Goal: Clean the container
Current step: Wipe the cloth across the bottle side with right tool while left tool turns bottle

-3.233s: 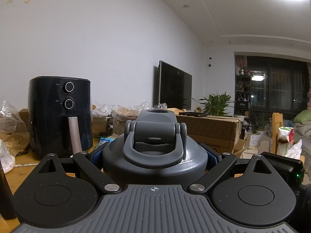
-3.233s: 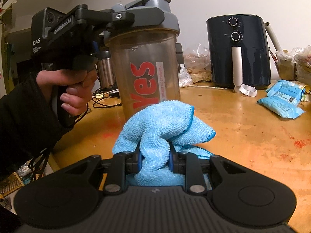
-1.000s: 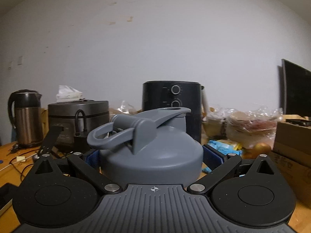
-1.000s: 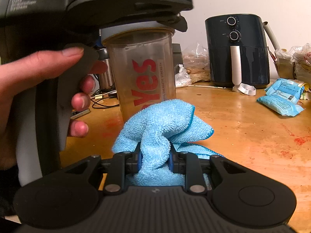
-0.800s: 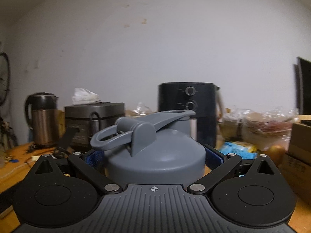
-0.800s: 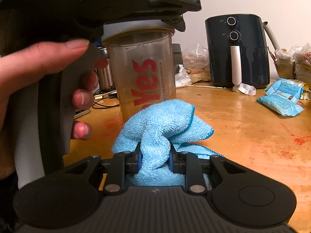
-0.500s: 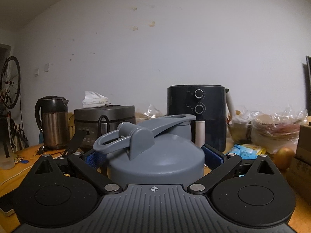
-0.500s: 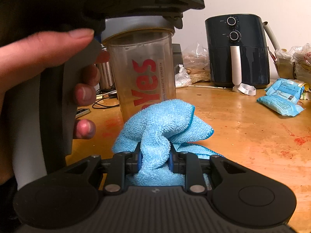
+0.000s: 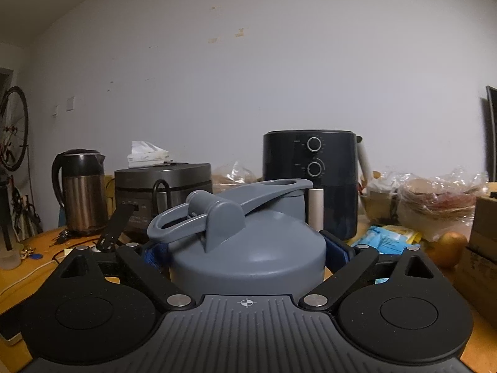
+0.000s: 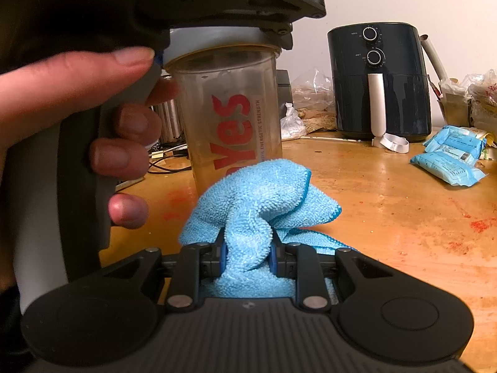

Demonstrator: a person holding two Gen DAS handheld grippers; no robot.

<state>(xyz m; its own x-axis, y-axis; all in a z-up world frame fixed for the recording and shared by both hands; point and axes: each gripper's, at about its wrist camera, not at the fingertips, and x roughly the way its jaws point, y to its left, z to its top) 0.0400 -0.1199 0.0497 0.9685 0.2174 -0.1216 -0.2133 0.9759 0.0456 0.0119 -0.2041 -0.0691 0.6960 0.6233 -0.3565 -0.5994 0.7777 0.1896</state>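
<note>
The left gripper's fingers [image 9: 337,250] are clamping the grey lid [image 9: 248,248] of the shaker bottle [image 10: 231,118], and over the last few seconds the person has been swinging that gripper round it, so the kettle [image 9: 82,192] is now coming into the left wrist view. That looks like unscrewing. The right gripper [image 10: 247,256] is pinching the blue cloth [image 10: 264,199] just beside the bottle, which is standing upright on the tabletop [image 10: 388,217], lid up, spout cap [image 9: 264,191] pointing toward the air fryer [image 9: 310,183].
</note>
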